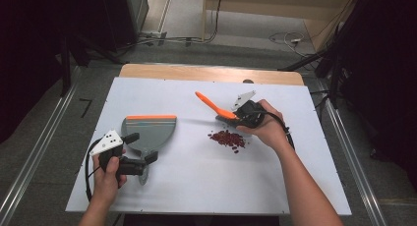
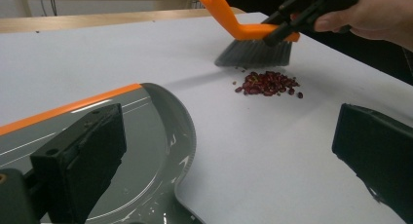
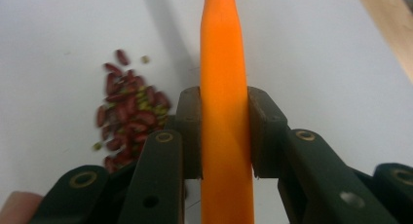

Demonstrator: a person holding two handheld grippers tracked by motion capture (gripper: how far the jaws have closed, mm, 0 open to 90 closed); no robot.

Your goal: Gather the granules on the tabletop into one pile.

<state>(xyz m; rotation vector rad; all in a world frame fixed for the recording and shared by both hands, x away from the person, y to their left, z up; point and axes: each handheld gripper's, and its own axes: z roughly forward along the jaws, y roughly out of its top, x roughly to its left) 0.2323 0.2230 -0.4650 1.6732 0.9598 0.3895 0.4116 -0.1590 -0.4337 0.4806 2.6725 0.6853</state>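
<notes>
The right tool [image 1: 244, 119], clamped on the brush [image 1: 219, 109], stands at twelve o'clock of the beans [image 1: 227, 139] mid-tabletop; next, sweep them toward nine o'clock into the dustpan [image 1: 147, 130] by the open, empty left tool [image 1: 142, 148].

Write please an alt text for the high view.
On a white table, the right gripper holds an orange brush just behind a pile of red beans. The left gripper stands open over the handle of a grey dustpan.
</notes>
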